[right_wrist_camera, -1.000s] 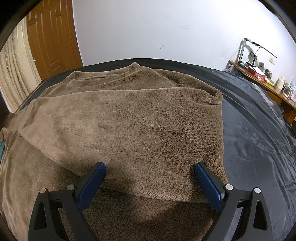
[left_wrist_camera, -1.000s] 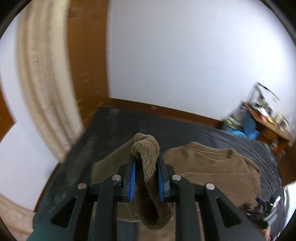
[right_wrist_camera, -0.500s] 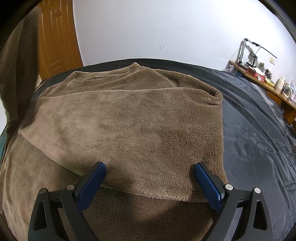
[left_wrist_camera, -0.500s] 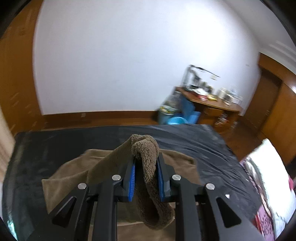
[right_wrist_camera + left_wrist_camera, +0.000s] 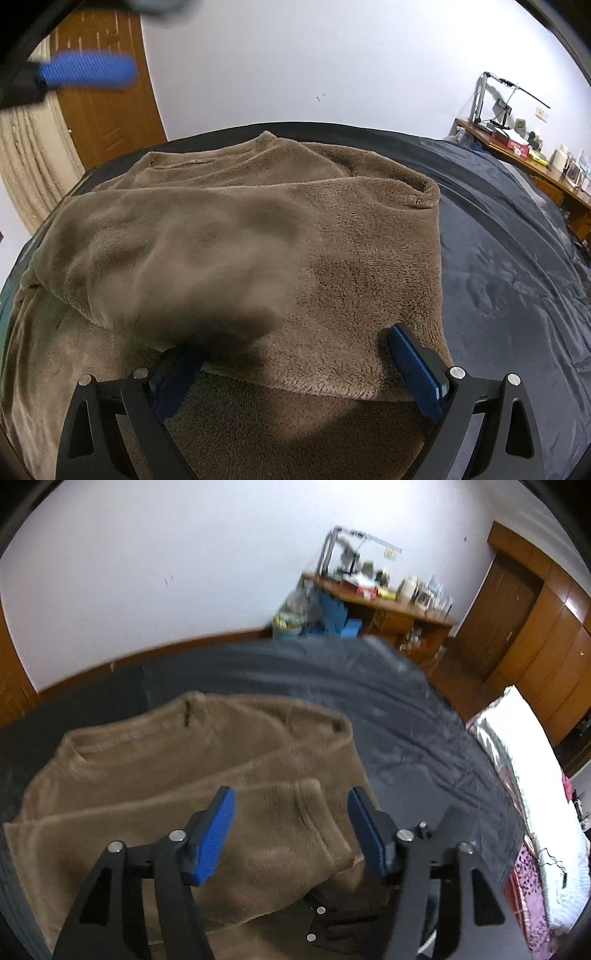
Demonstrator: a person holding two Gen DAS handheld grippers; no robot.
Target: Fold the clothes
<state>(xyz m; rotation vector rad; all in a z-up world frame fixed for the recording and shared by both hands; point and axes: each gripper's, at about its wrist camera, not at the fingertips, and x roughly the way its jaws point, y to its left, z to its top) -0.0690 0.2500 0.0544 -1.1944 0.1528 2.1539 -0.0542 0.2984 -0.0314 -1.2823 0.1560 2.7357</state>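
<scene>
Left wrist view: the left hand-held gripper (image 5: 290, 827) hung above the brown fleece garment (image 5: 177, 775), its jaws just having opened, spread apart with nothing between its 2 blue pads (image 5: 216, 834). The garment lay folded on the dark bed cover (image 5: 424, 731). Right wrist view: the right hand-held gripper (image 5: 295, 365) stood wide at the garment's near edge, gripping nothing. A blurred sleeve (image 5: 207, 266) lay across the garment. Beyond the bed stood a cluttered desk (image 5: 517, 147).

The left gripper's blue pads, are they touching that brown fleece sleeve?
Apart. In the left wrist view the left gripper has just opened; bare gaps separate both pads from the brown fleece sleeve lying below.
</scene>
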